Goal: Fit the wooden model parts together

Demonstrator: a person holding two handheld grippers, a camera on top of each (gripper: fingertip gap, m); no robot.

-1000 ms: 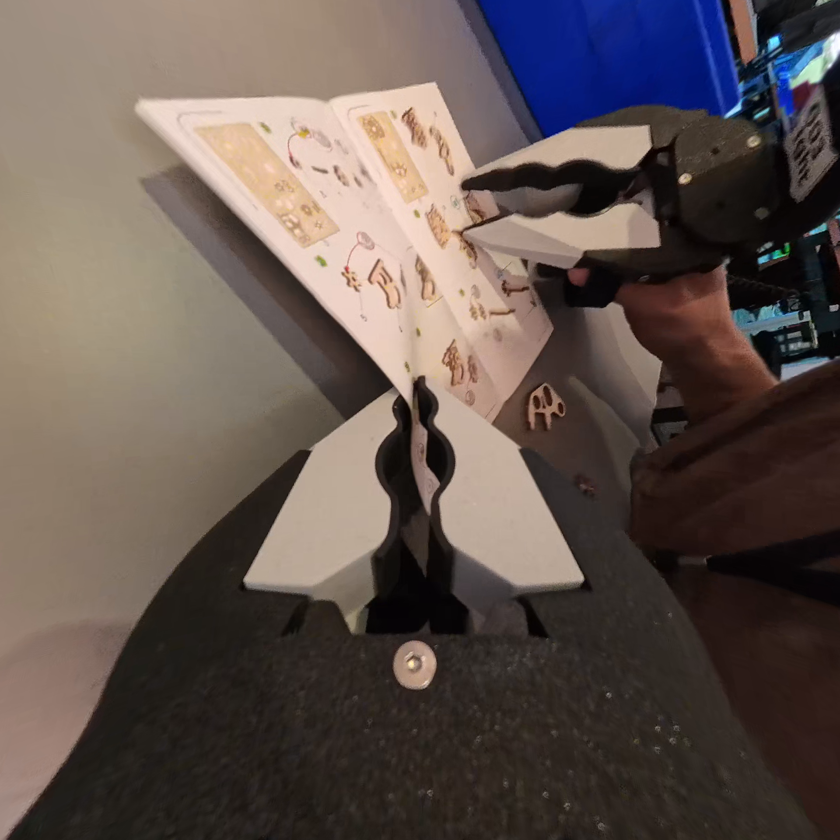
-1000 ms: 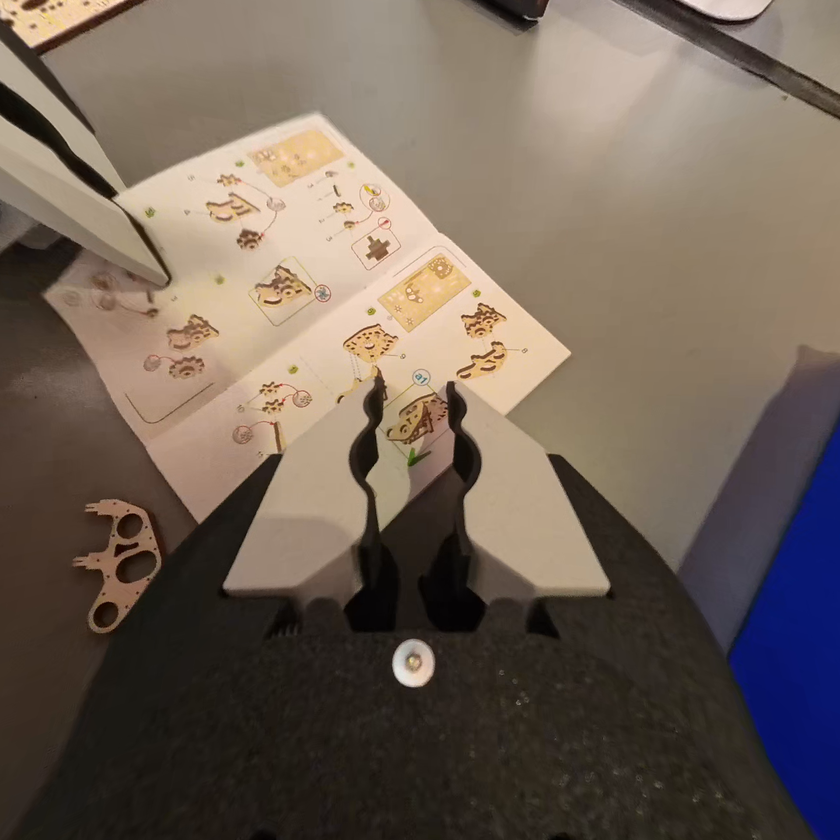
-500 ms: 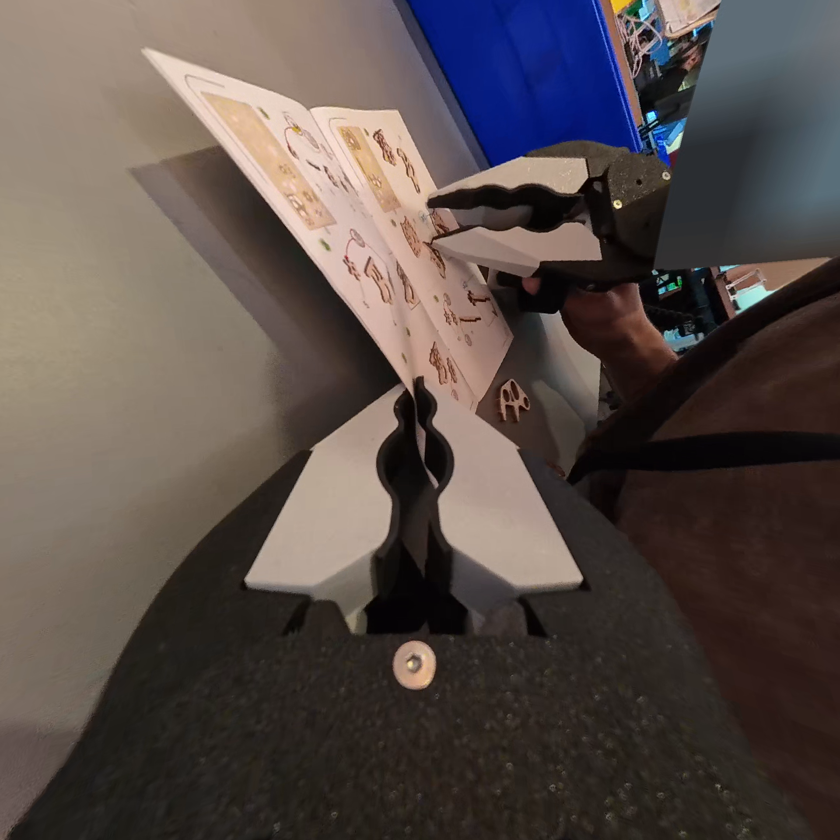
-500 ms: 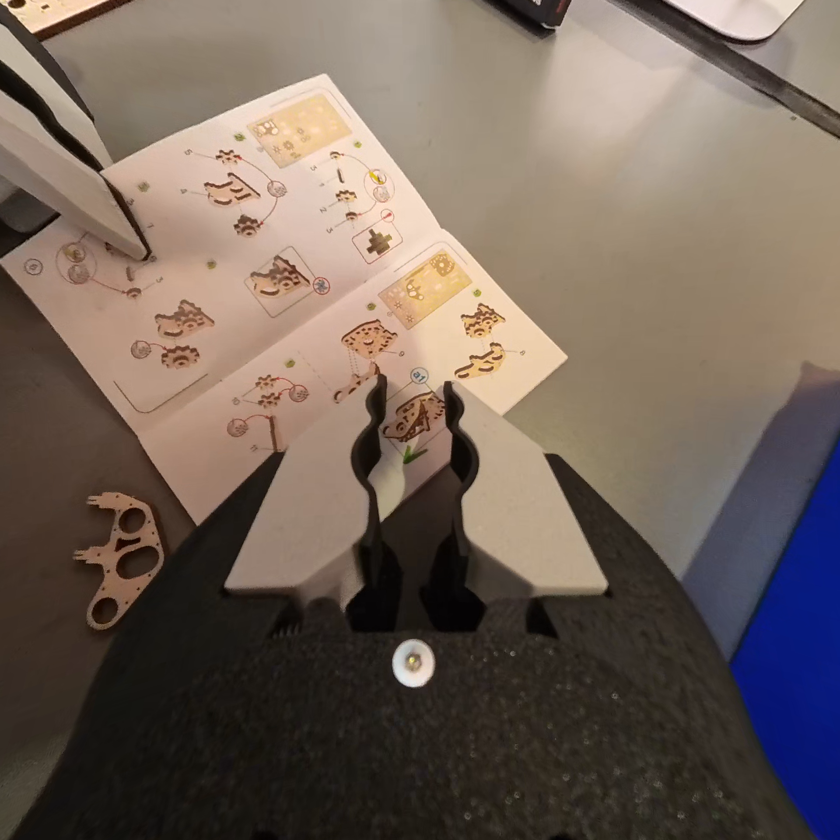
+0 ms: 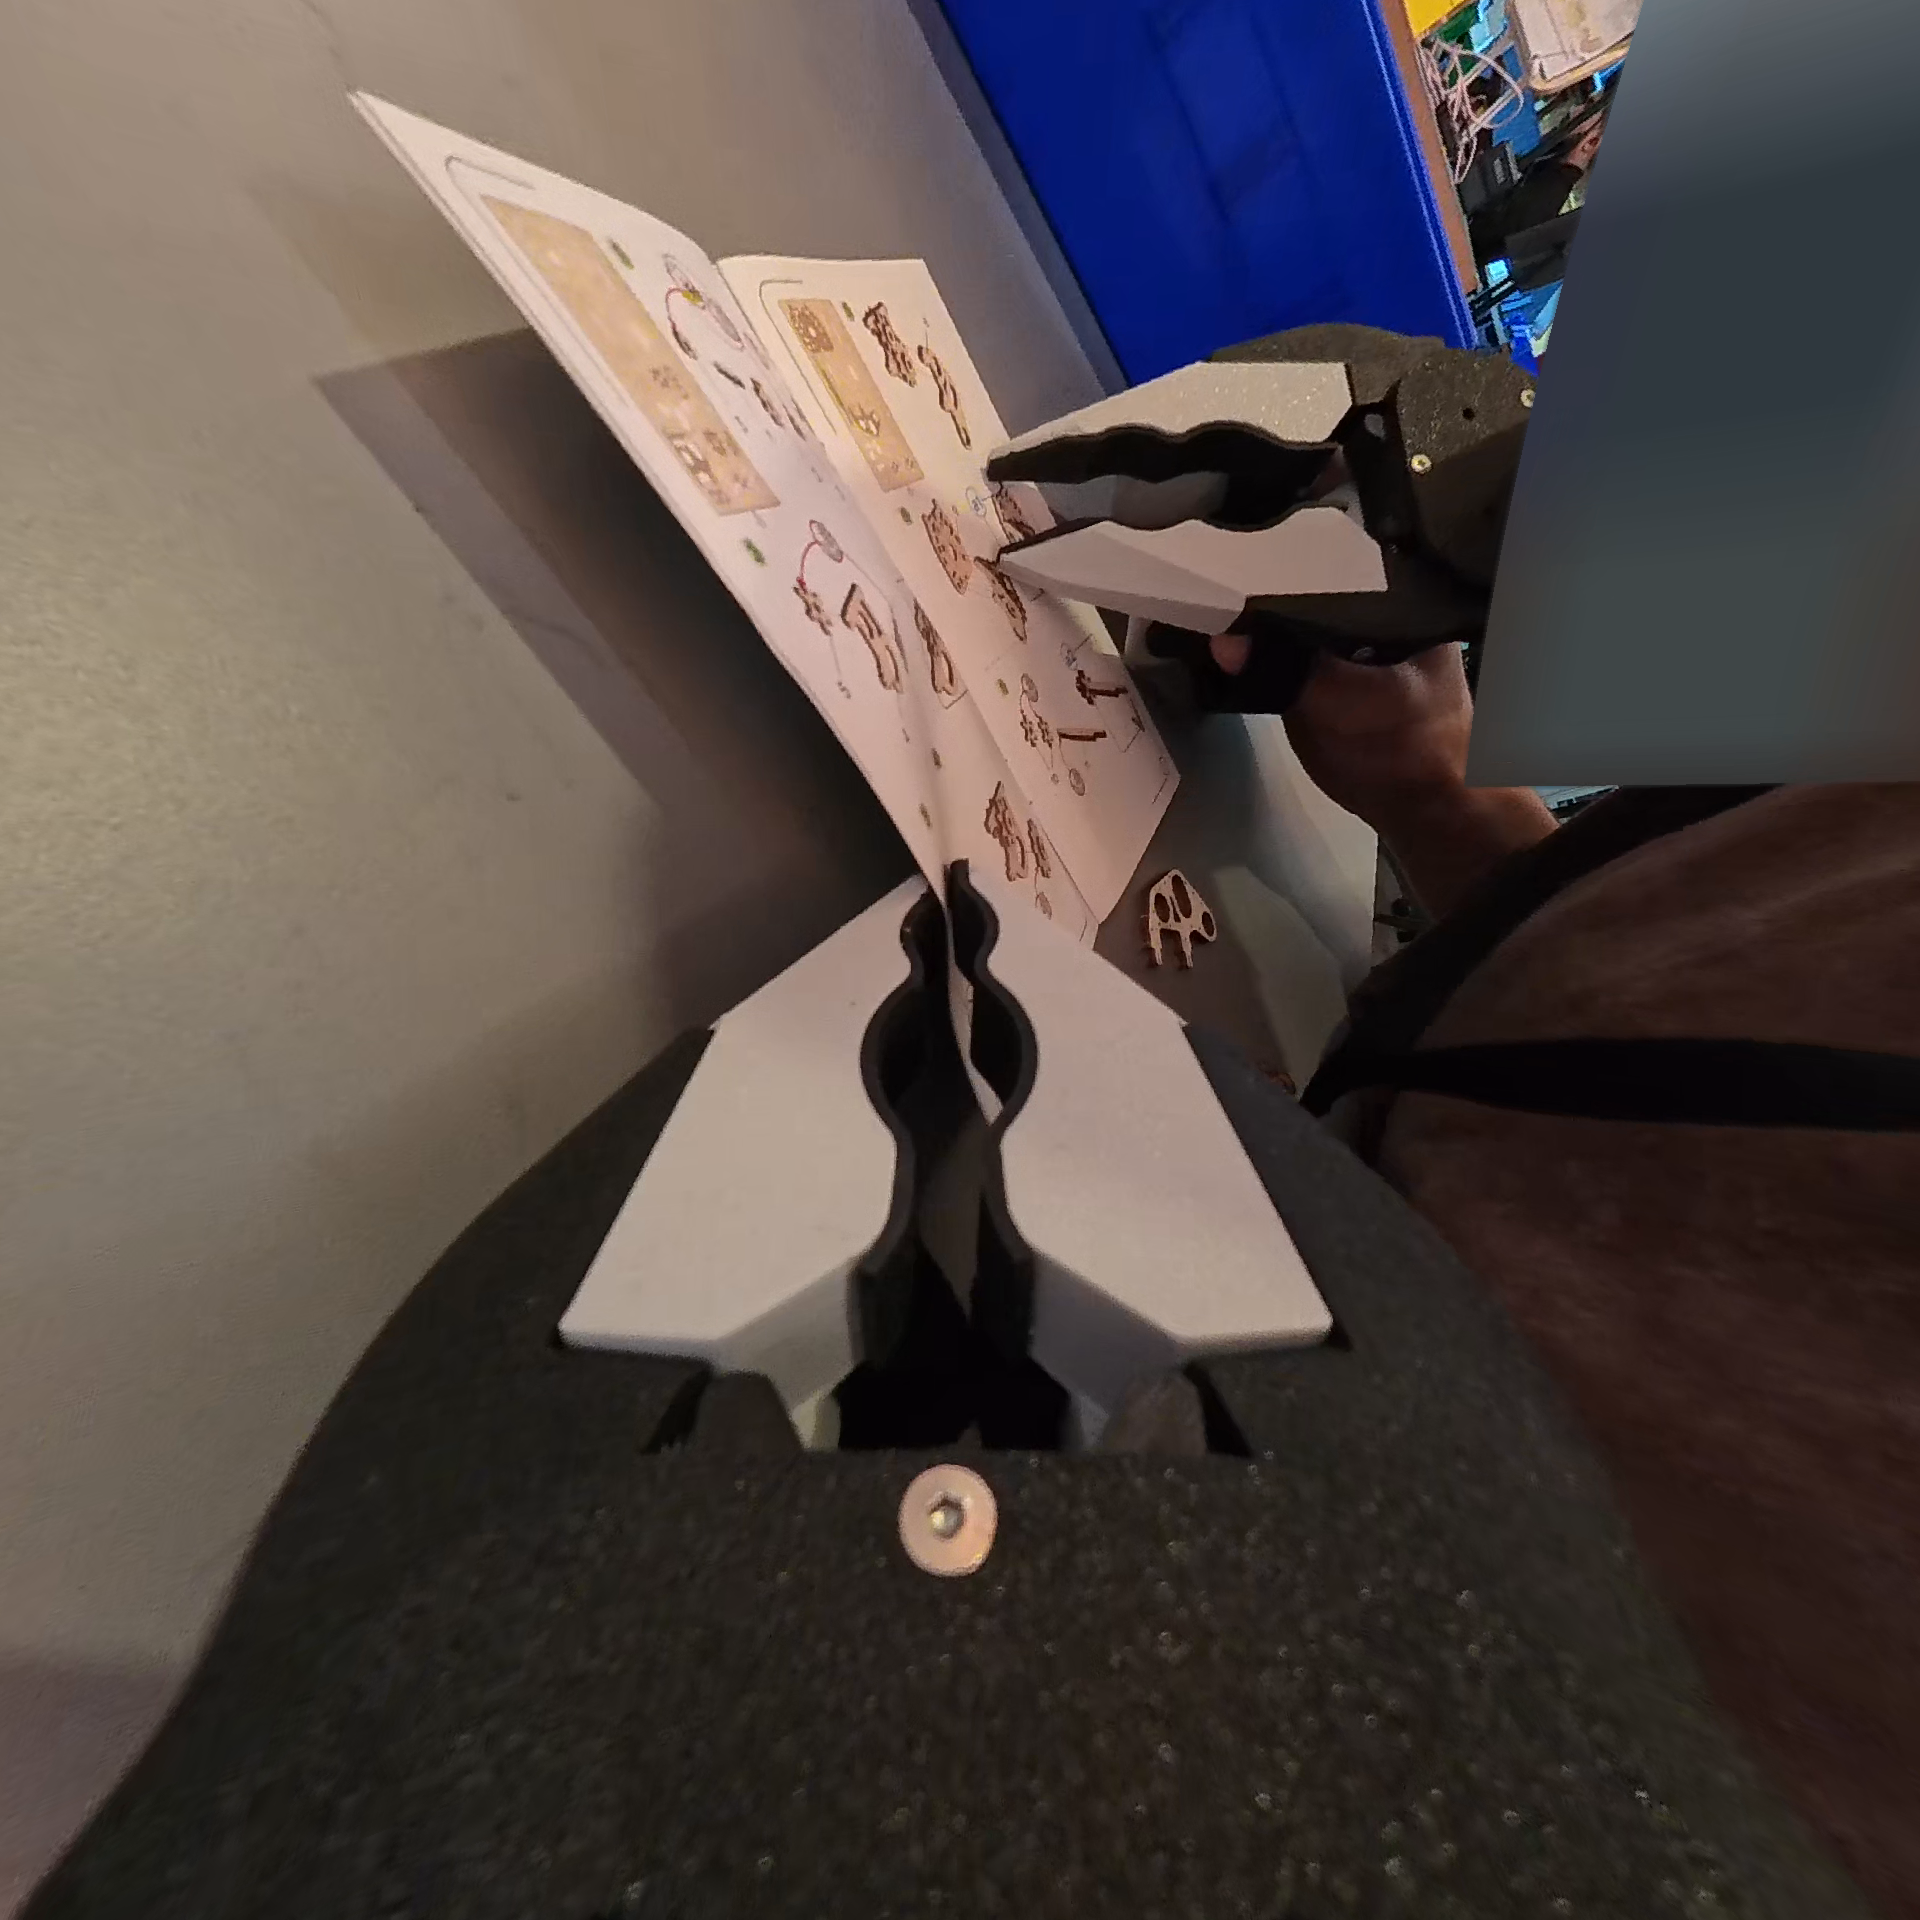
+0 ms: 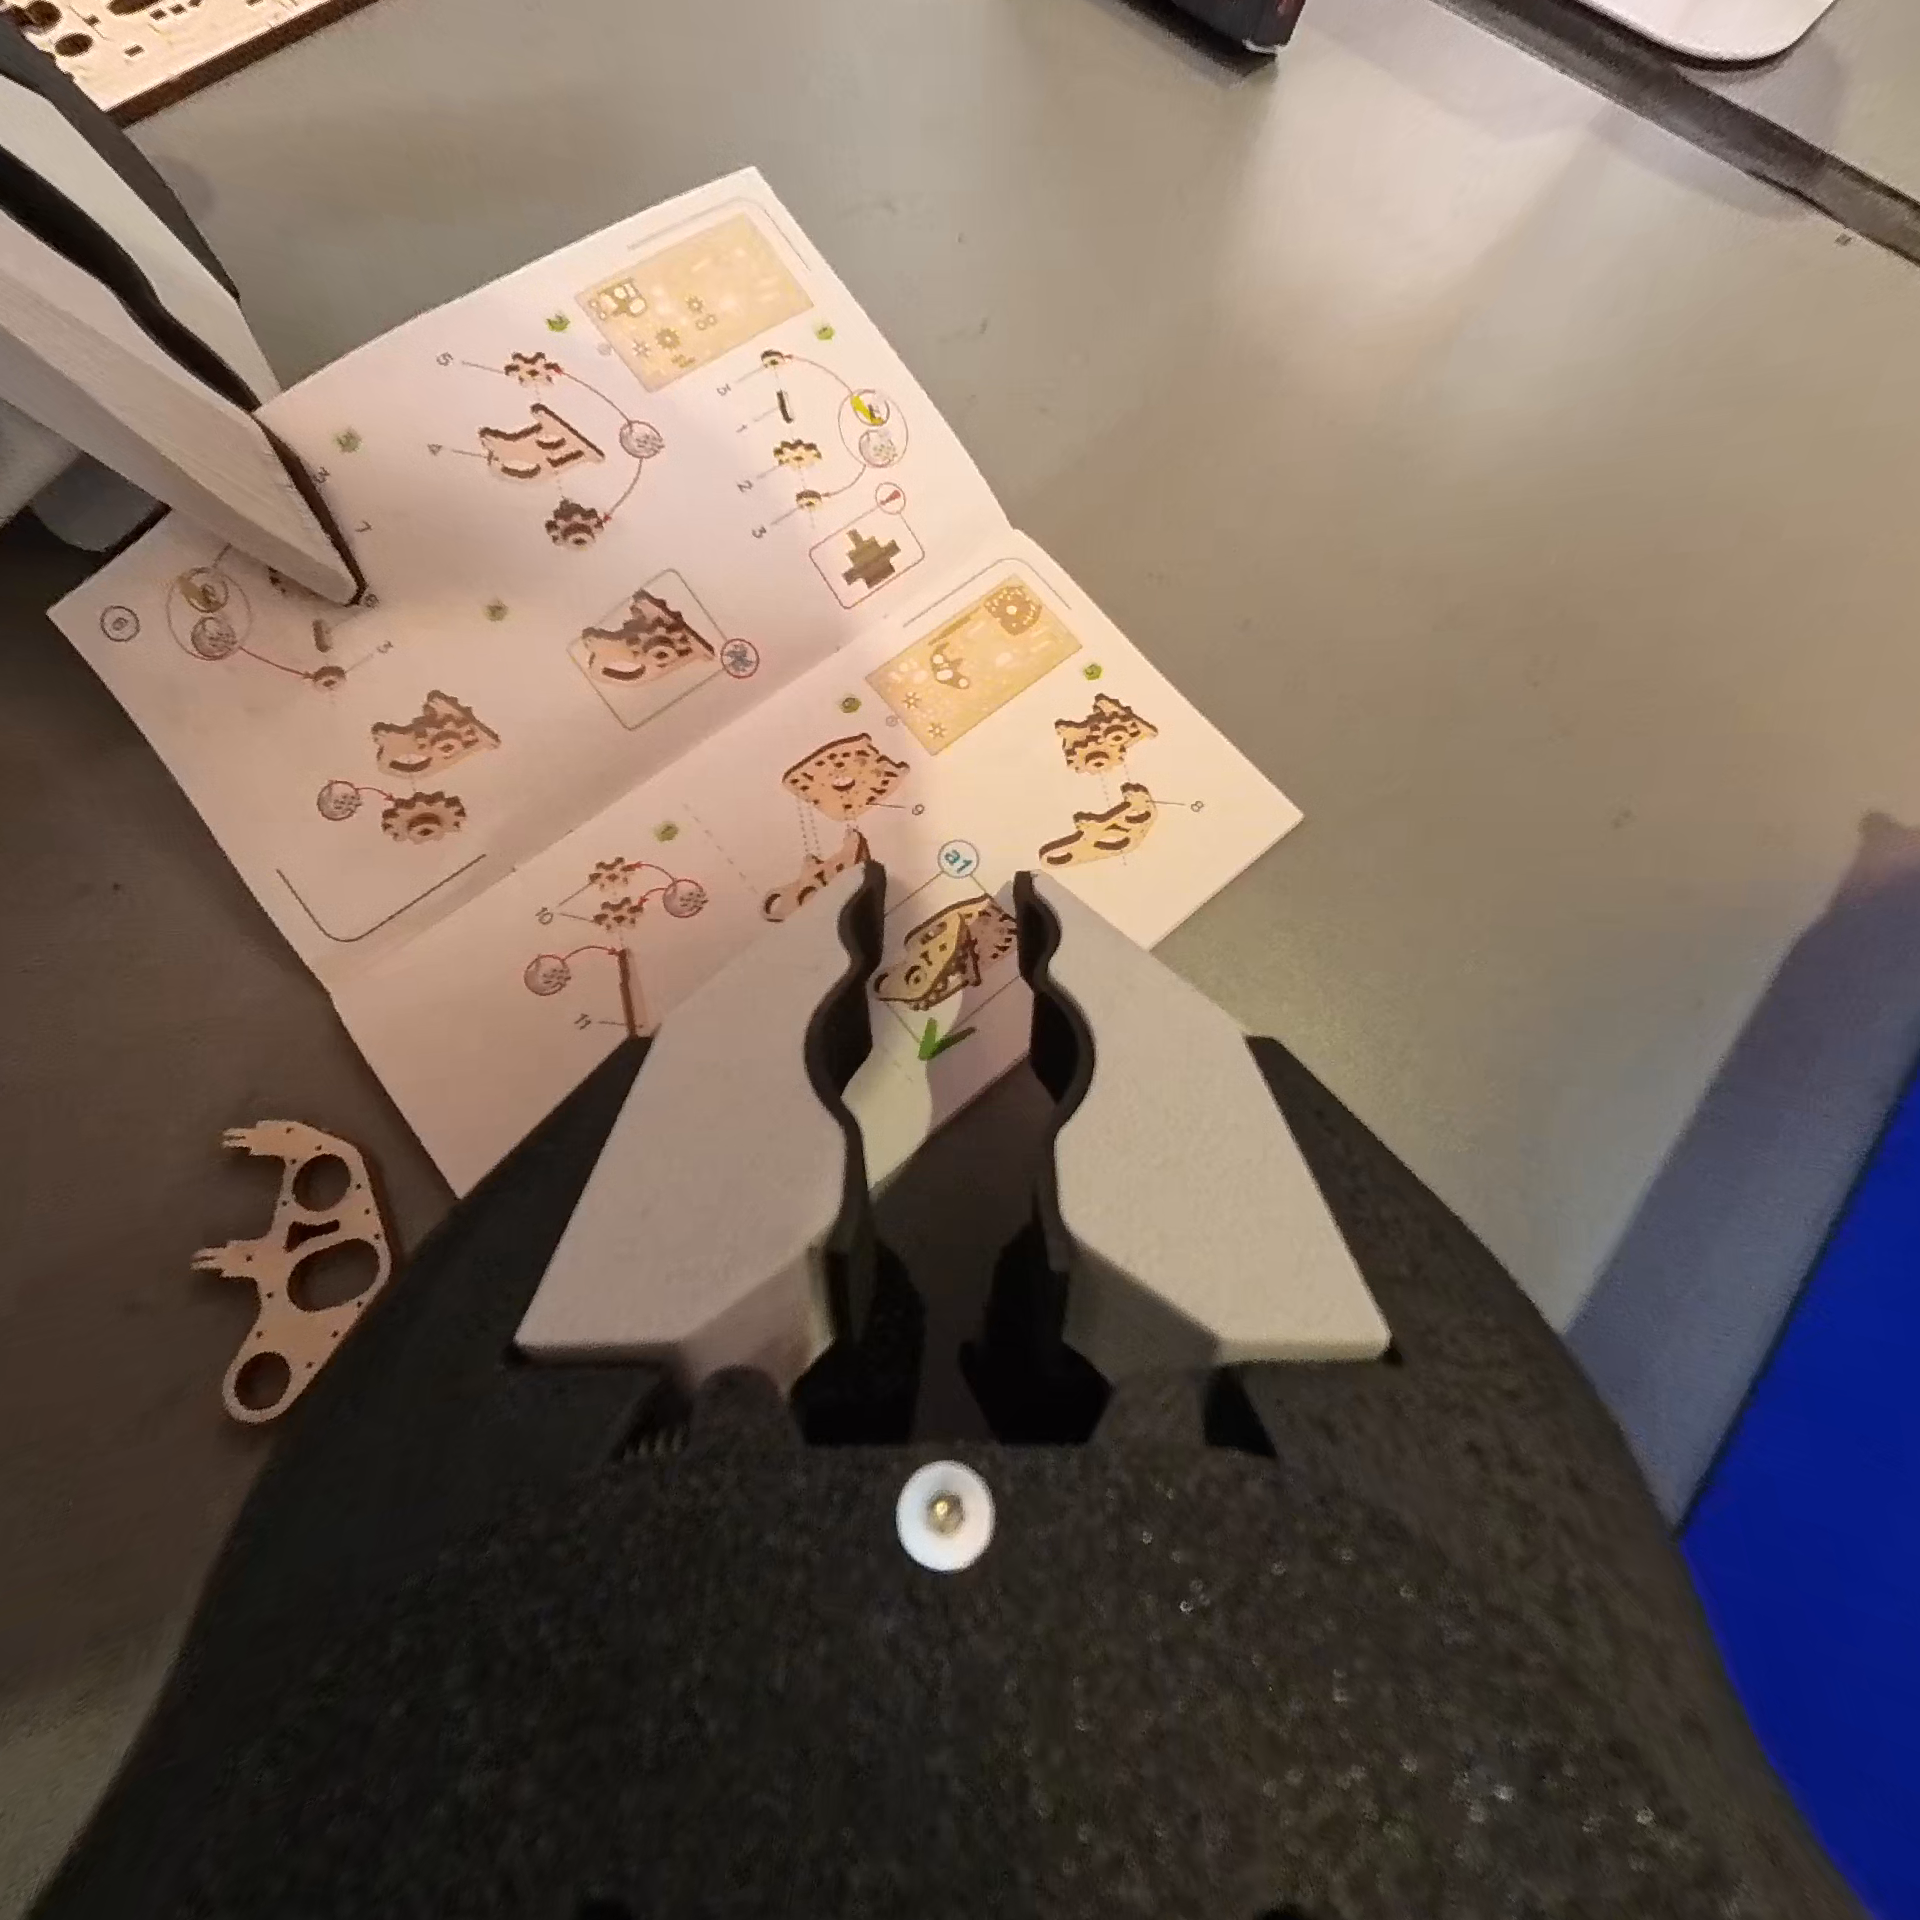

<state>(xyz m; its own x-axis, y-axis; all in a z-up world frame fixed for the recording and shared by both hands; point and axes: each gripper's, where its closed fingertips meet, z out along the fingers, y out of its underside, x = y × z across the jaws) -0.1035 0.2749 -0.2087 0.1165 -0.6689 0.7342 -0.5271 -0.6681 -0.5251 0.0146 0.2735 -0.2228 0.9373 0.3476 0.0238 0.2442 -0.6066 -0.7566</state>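
Observation:
My left gripper (image 5: 951, 883) is shut on the near edge of a white folded instruction sheet (image 5: 810, 520) and holds that edge lifted off the grey table (image 6: 1351, 520). In the right wrist view the sheet (image 6: 665, 582) lies spread open, with the left gripper (image 6: 332, 582) pinching its left part. My right gripper (image 6: 948, 883) is open and empty, just over the sheet's near right page; it also shows in the left wrist view (image 5: 997, 520). A flat wooden part (image 6: 301, 1268) with oval holes lies on the table left of the right gripper, and also shows in the left wrist view (image 5: 1179, 920).
A wooden parts board (image 6: 156, 42) lies at the far left edge. A white object (image 6: 1704, 21) sits at the far right corner. A blue panel (image 6: 1849, 1351) stands past the table's right edge. A person's hand and brown sleeve (image 5: 1662, 1247) are on the right. Across from one pair of fingers to the other is roughly 12 centimeters. About 35 centimeters separates my right fingertips from the white object (image 6: 1704, 21).
The left gripper has turned with the sheet, so the page looks steeper in its view. The right gripper stays open over the same page and has drifted slightly.

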